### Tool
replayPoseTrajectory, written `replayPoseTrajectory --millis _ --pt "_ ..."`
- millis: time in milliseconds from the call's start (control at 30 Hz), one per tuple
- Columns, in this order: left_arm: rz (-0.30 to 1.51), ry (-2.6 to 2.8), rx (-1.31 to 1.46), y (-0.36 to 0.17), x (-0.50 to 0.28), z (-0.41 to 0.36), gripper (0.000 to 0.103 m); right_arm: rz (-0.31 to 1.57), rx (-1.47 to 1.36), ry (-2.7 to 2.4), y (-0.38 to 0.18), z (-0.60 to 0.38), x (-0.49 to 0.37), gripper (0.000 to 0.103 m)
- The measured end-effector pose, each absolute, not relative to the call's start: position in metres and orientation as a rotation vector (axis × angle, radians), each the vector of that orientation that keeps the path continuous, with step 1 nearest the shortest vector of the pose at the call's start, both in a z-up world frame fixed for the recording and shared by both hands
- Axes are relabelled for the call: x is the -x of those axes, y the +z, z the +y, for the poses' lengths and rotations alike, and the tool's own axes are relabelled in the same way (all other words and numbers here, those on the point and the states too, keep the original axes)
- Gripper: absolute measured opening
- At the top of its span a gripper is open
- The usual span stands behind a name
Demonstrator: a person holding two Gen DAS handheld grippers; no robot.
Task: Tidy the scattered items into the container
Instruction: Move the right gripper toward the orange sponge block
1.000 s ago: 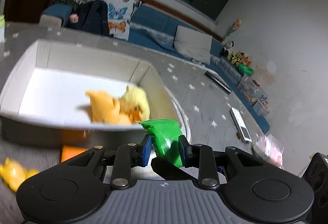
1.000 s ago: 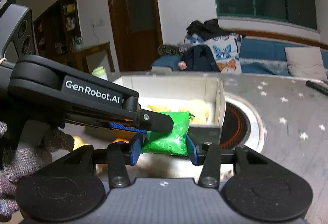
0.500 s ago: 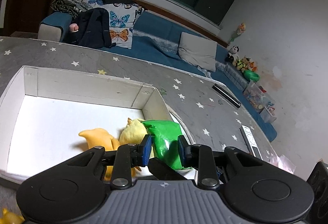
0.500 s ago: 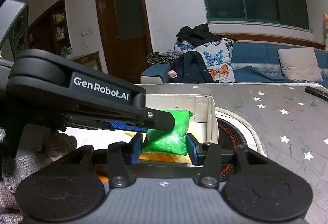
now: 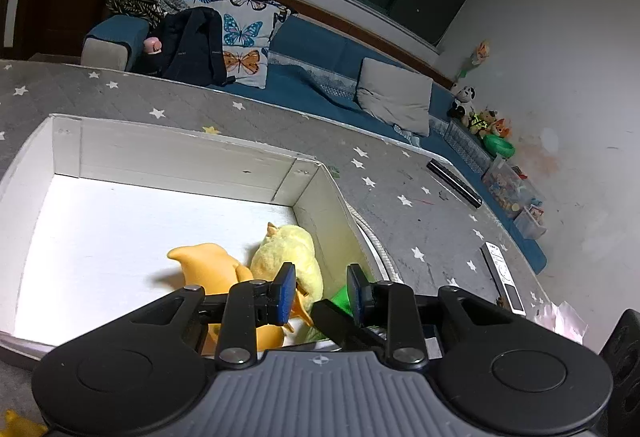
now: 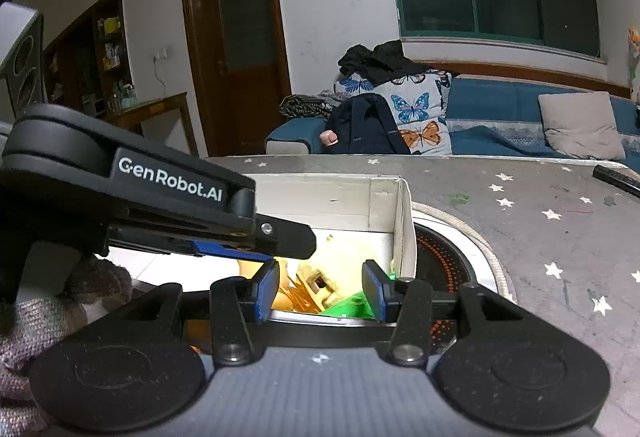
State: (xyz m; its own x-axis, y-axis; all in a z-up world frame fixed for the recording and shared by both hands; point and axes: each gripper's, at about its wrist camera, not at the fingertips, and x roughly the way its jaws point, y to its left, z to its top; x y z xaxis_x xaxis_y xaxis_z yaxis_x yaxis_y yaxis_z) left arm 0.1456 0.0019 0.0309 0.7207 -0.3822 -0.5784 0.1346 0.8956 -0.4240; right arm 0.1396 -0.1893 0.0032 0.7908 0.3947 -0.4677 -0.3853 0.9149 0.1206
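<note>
Both tongs hover over the white box. The left tongs are opening with nothing between them. The right tongs gape empty above the green bag, low centre of frame beside the yellow toys.

The green packet is mostly hidden behind the left gripper's fingers. At the lower left edge, a yellow toy is cut off.

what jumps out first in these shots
The brightly lit white cardboard box on the grey star-patterned table cover draws the eye first. In its near right corner lie an orange soft toy, a fluffy yellow plush chick and a green plastic packet. Behind stands a blue sofa with a butterfly-print cushion.
</note>
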Motion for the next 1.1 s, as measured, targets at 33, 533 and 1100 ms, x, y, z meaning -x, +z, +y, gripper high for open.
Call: replayPoseTrajectory --millis 33,533,1100 --pt "0.709 -0.291 0.368 0.032 -0.143 0.003 0.030 0.505 -0.018 0.419 0.004 -0.189 -0.137 0.046" --pt "0.694 -0.245 0.325 0.038 -0.096 0.031 0.030 0.518 0.007 0.468 0.009 -0.183 -0.091 0.053" --pt "0.754 -0.164 0.370 0.013 -0.058 0.076 0.030 0.599 0.042 0.596 -0.008 -0.148 -0.066 0.062"
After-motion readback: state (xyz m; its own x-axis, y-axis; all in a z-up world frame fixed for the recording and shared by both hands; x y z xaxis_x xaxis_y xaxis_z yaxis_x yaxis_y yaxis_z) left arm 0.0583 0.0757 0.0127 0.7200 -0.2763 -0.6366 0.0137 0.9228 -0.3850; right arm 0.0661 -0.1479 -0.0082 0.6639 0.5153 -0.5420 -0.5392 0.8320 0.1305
